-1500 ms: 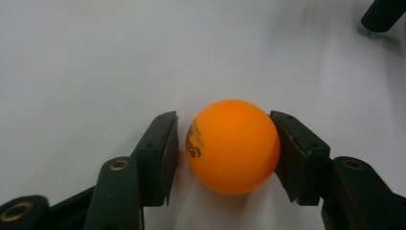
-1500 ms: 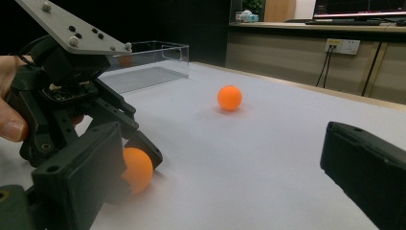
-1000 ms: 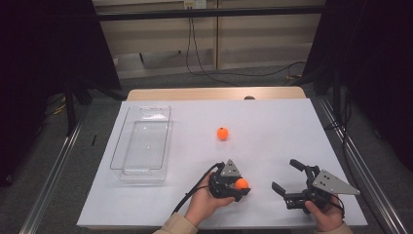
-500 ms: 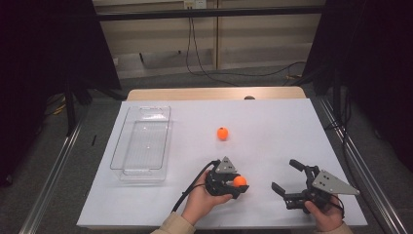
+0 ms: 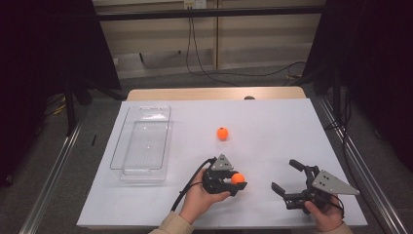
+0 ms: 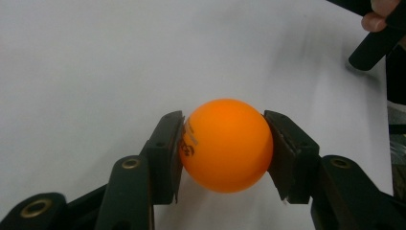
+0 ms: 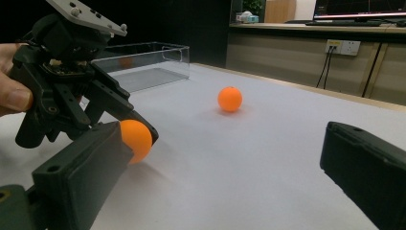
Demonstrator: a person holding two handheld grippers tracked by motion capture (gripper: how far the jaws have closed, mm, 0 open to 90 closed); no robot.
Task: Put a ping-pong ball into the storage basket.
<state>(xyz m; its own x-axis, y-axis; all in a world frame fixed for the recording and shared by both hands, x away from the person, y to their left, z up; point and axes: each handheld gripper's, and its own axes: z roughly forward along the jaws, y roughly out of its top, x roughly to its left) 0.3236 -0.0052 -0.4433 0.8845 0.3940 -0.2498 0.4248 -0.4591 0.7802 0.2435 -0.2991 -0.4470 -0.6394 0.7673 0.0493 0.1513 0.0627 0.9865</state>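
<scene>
Orange ball [image 6: 225,143] clamped in my left gripper [image 5: 233,181] near table's 6 o'clock, right gripper [image 5: 288,181] open and idle, second ball [image 5: 222,133] loose mid-table, clear tray [image 5: 122,170] at 9 o'clock looks empty, so both drops remain.

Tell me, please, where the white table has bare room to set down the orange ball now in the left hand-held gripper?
Bare: the stretch between the clear tray and the loose ball, and the far right beyond it. Crowded: the near edge, around the left hand-held gripper and right hand-held gripper.
</scene>
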